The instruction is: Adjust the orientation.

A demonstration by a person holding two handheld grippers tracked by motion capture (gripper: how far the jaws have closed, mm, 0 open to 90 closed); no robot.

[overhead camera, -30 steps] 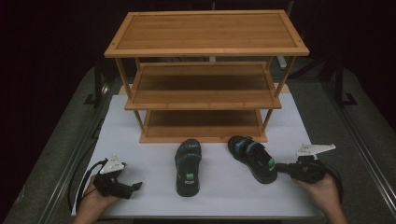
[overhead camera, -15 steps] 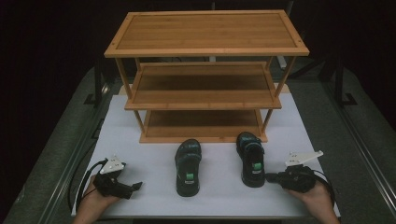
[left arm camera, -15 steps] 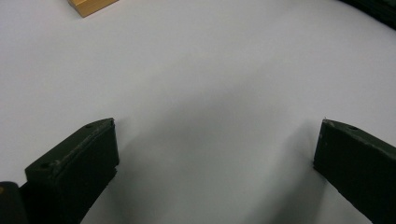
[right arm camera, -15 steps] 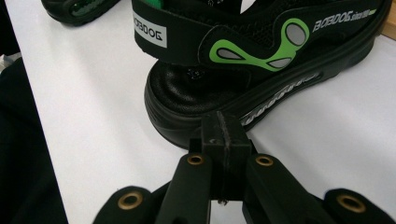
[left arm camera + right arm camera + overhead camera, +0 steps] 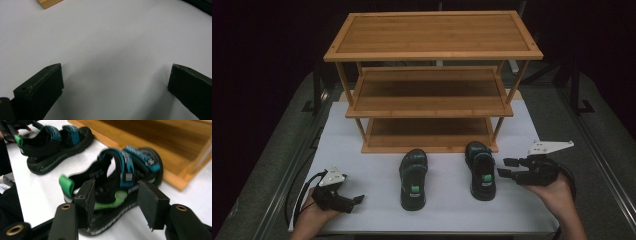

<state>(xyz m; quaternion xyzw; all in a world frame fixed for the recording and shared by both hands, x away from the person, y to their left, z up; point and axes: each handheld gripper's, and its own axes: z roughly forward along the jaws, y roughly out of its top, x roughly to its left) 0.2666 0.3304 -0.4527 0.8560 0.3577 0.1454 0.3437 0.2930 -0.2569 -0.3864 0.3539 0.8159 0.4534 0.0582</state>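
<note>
Right gripper [image 5: 508, 168], jaws just opened and gripping nothing, sat just right of the right sandal [image 5: 481, 170], whose long axis ran near-to-far toward the shelf rack [image 5: 432, 100]; open left gripper [image 5: 353, 200] lay well apart at near left.

Dim room, dark surround; white mat [image 5: 362, 130] bright; right gripper view motion-blurred.
</note>
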